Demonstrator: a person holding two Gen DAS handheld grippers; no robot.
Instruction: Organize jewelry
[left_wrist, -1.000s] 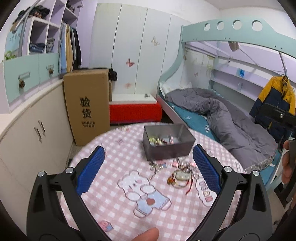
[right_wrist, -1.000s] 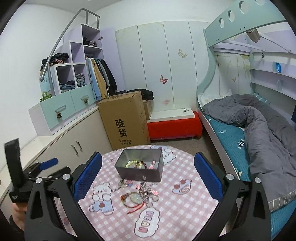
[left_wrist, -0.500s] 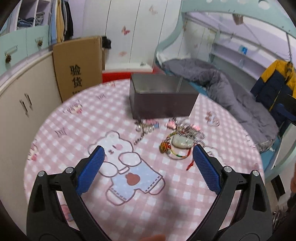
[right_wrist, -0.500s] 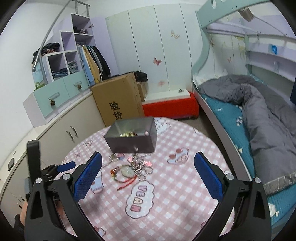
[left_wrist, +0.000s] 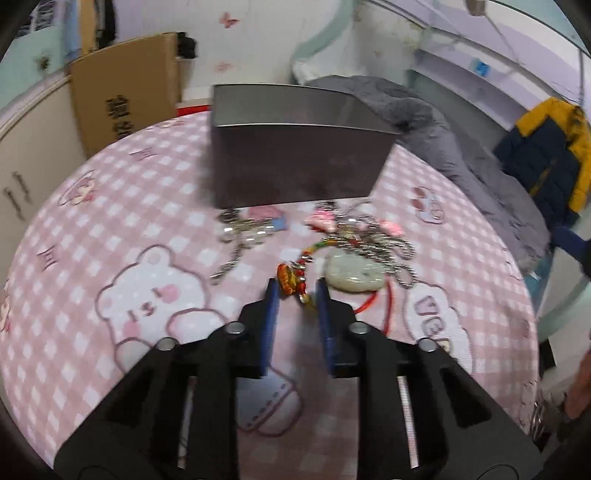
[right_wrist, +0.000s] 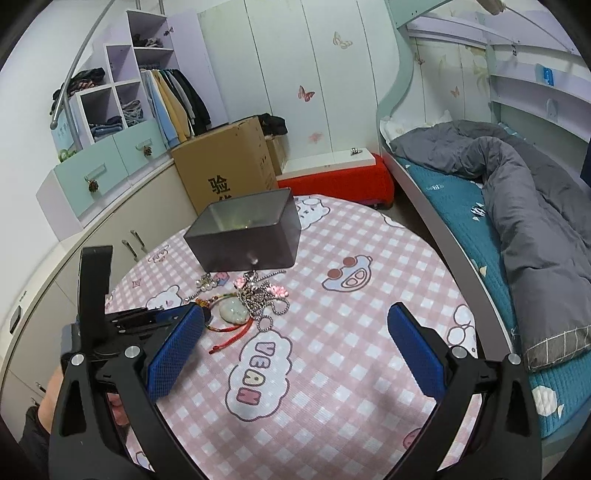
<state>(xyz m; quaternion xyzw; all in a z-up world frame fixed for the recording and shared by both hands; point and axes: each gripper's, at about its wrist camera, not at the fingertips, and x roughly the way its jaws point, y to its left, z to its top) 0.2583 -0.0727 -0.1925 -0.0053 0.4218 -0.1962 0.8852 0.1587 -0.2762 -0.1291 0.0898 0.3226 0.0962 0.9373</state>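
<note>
A pile of jewelry lies on the pink checked tablecloth in front of a grey metal box (left_wrist: 299, 162), also seen in the right wrist view (right_wrist: 245, 234). It holds a pale jade pendant (left_wrist: 354, 275) on a red cord, silver chains (left_wrist: 384, 247), pearls (left_wrist: 245, 232) and a red-and-gold beaded charm (left_wrist: 290, 277). My left gripper (left_wrist: 295, 291) is low over the table, its blue fingers narrowed to a small gap around the beaded charm; it also shows in the right wrist view (right_wrist: 177, 314). My right gripper (right_wrist: 295, 332) is wide open and empty above the table.
The round table's edge (right_wrist: 476, 314) is close to a bed with a grey duvet (right_wrist: 535, 206). A cardboard box (right_wrist: 229, 158) and low cabinets (right_wrist: 110, 236) stand behind the table. A jacket (left_wrist: 546, 158) hangs to the right.
My left gripper has dropped down and forward to the jewelry pile and its fingers have closed in from wide open to a narrow gap around the beaded charm. My right gripper moved slightly closer.
</note>
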